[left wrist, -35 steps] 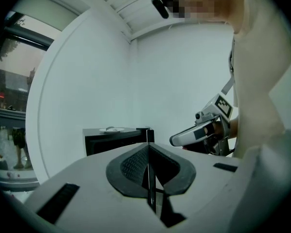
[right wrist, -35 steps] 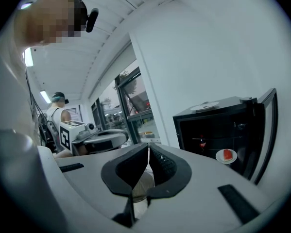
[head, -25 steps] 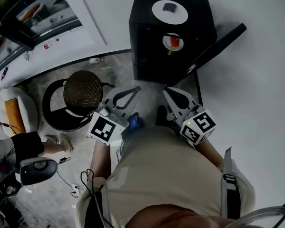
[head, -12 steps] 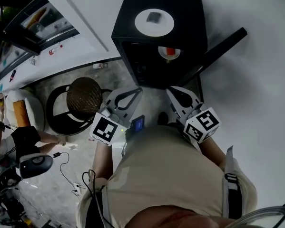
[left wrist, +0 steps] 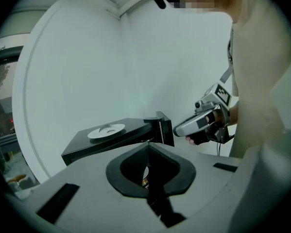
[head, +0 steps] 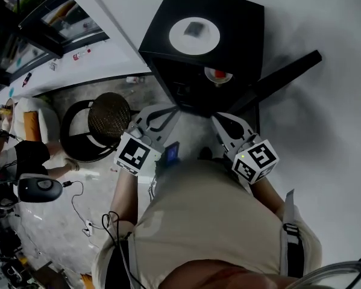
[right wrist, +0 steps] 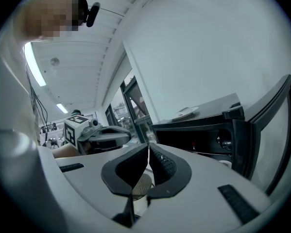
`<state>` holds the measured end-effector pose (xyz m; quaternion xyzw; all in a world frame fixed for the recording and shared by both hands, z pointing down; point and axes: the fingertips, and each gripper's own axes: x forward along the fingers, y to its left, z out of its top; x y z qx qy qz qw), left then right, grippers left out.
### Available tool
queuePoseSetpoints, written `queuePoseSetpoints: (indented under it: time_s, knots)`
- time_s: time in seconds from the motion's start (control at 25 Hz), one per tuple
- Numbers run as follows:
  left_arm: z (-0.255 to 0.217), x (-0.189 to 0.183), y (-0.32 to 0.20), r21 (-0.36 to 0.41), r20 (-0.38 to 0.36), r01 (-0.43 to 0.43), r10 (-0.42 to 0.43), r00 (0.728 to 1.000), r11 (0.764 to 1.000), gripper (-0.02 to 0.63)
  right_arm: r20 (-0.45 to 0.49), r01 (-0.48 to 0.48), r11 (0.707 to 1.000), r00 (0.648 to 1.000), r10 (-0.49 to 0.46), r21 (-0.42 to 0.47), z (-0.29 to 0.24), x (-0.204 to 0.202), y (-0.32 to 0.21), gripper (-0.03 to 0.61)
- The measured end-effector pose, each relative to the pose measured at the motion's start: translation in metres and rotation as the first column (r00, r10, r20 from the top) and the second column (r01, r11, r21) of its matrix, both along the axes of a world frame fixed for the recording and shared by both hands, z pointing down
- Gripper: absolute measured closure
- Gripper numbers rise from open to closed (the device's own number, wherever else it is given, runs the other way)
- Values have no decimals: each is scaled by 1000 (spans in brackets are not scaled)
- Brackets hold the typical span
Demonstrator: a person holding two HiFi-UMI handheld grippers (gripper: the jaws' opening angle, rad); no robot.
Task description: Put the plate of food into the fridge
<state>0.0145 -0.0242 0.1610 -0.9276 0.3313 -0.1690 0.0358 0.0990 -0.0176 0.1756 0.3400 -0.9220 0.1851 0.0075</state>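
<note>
On top of the black mini fridge [head: 243,23], near its middle, sits the white plate [head: 194,35] with a dark morsel. We judge it stiff, light, breakable and slick, best pinched at its near rim and kept level. Our left gripper [head: 173,109] and right gripper [head: 216,118] are both pressed together, empty.

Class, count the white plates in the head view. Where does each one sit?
2. One plate lies on top of the black fridge; the other plate, holding red food, sits inside the open fridge. Others may be hidden deeper inside.
</note>
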Motion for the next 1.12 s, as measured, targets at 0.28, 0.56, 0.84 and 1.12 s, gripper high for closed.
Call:
queuePoseSetpoints:
  time_s: [0.28,0.56,0.84,1.12]
  knots:
    - [-16,18,-28,39,44,7,-9,999,999,601,-7,-5,1000,1000,5,-28,2,28,-2,555]
    - [-23,15,-69,82,94,17,-25,995,996,601,0,-37,997,999,37,-61,12,40,-9,555]
    - [-21,15,-95,105,156,-52,35,987,993,477,-20,-79,996,997,78,-44,9,39,-19,555]
    - [4,18,-121,109,406,-187,128,905,976,321,-45,-113,993,993,112,-35,7,28,-32,555]
